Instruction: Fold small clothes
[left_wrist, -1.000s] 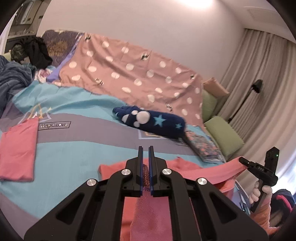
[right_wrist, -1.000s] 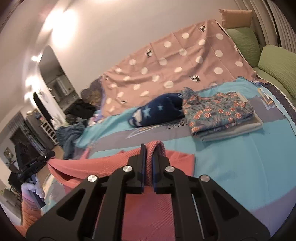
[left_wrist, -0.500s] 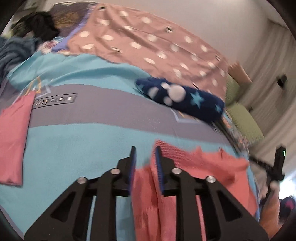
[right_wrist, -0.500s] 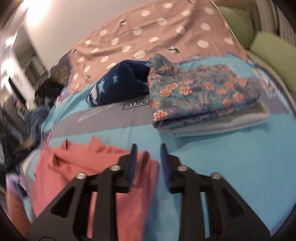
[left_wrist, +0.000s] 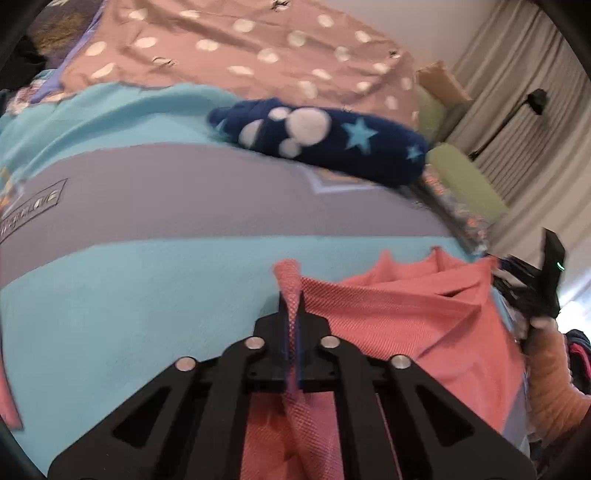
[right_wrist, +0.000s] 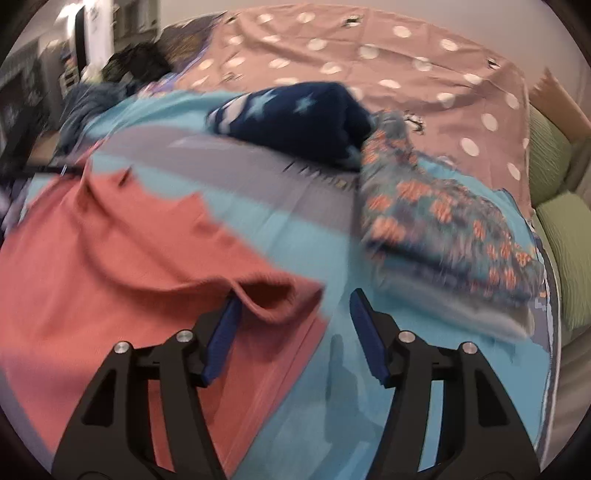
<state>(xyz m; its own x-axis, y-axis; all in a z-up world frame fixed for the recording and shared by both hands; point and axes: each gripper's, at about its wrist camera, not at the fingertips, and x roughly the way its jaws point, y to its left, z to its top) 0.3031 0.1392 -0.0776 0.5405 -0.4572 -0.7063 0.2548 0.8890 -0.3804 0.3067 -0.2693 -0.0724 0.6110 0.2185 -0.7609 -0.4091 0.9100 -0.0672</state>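
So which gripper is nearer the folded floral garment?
Right. The right gripper hangs open just short of the floral garment; the left gripper, across the bed, pinches the coral garment.

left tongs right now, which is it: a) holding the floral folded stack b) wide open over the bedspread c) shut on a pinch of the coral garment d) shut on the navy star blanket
c: in the left wrist view the left tongs are closed with a ridge of the coral garment pinched up between them, while the right tongs stand open.
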